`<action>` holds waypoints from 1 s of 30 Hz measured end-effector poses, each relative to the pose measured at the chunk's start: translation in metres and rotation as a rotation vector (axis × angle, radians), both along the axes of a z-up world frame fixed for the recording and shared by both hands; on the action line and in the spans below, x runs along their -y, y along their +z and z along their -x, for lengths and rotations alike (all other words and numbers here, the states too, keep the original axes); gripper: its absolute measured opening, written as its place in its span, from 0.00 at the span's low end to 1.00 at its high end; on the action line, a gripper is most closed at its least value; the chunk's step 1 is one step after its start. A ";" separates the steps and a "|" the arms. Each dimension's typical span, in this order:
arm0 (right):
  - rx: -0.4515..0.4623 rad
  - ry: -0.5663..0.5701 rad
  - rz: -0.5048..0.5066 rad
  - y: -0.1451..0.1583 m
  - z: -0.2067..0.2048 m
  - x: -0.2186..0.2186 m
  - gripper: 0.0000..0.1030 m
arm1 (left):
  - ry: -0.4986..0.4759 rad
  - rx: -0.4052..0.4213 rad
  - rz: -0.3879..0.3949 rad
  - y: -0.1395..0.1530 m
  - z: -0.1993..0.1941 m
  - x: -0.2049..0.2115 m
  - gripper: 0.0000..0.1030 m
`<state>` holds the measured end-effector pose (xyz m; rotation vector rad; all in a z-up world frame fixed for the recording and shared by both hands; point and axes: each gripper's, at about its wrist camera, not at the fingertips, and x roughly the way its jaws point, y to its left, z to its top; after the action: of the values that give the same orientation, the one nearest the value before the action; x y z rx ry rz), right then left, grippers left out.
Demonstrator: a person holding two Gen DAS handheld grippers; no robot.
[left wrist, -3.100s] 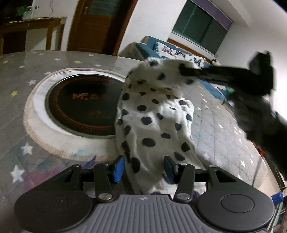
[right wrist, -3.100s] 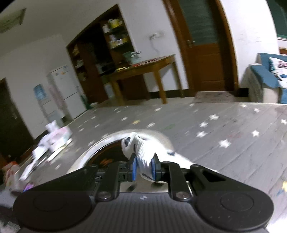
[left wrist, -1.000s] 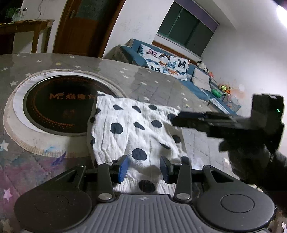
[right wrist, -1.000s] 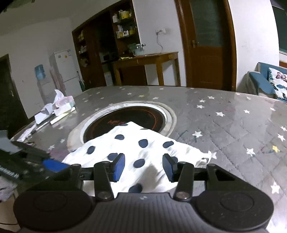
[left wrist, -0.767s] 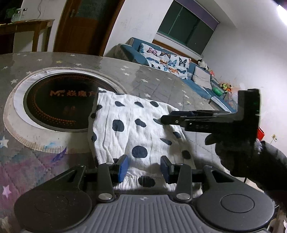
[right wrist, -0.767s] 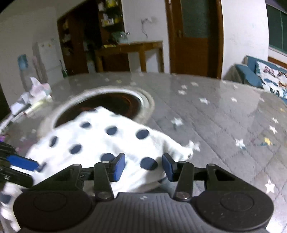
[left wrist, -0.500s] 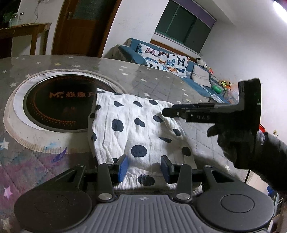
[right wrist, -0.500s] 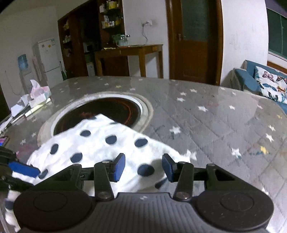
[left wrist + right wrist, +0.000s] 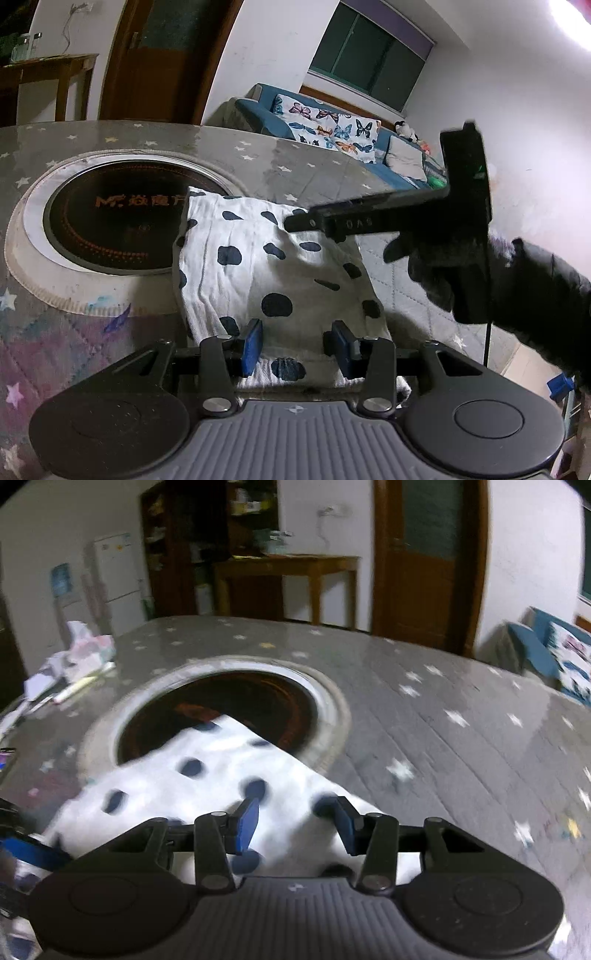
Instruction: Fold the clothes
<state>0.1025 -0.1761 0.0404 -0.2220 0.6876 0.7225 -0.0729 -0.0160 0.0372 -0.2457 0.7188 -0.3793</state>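
A white garment with dark polka dots point(image 9: 266, 266) lies folded flat on the grey star-patterned table point(image 9: 303, 173), its far corner over the round black cooktop point(image 9: 122, 225). My left gripper point(image 9: 295, 347) is open, just above the garment's near edge. My right gripper point(image 9: 295, 823) is open and hovers over the garment point(image 9: 207, 782); the right wrist view is blurred. In the left wrist view the right gripper point(image 9: 299, 221) reaches in from the right above the cloth, held by a black-gloved hand.
The cooktop point(image 9: 218, 709) has a pale rim. Tissues and papers point(image 9: 74, 661) lie at the table's far left in the right wrist view. A blue sofa with butterfly cushions point(image 9: 325, 125) and a wooden side table point(image 9: 288, 576) stand beyond the table.
The right gripper let go of the garment, which was laid flat and folded. Both grippers are now open; the right one has risen and shifted over the cloth.
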 end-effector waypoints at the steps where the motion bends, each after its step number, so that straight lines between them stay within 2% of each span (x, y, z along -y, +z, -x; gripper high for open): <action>1: 0.004 0.025 -0.003 0.004 0.001 -0.004 0.44 | 0.001 -0.001 0.004 0.000 0.000 0.000 0.44; 4: -0.009 0.107 -0.010 0.007 0.004 -0.025 0.44 | 0.003 -0.003 0.015 -0.001 0.000 -0.001 0.44; 9: 0.000 0.219 0.075 -0.006 0.005 -0.066 0.44 | 0.005 -0.007 0.028 -0.002 0.000 -0.003 0.44; 11: -0.003 0.223 0.096 -0.013 0.000 -0.076 0.44 | 0.007 -0.008 0.033 -0.003 0.001 -0.003 0.44; 23: -0.053 0.181 0.074 -0.021 -0.043 -0.099 0.44 | 0.016 -0.015 0.045 -0.004 0.000 -0.003 0.44; 30: -0.036 0.161 0.010 0.002 -0.029 -0.071 0.44 | 0.023 -0.010 0.050 -0.001 0.001 -0.004 0.44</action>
<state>0.1319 -0.1051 0.0424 -0.2768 0.7128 0.8788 -0.0736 -0.0117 0.0366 -0.3032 0.7167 -0.3748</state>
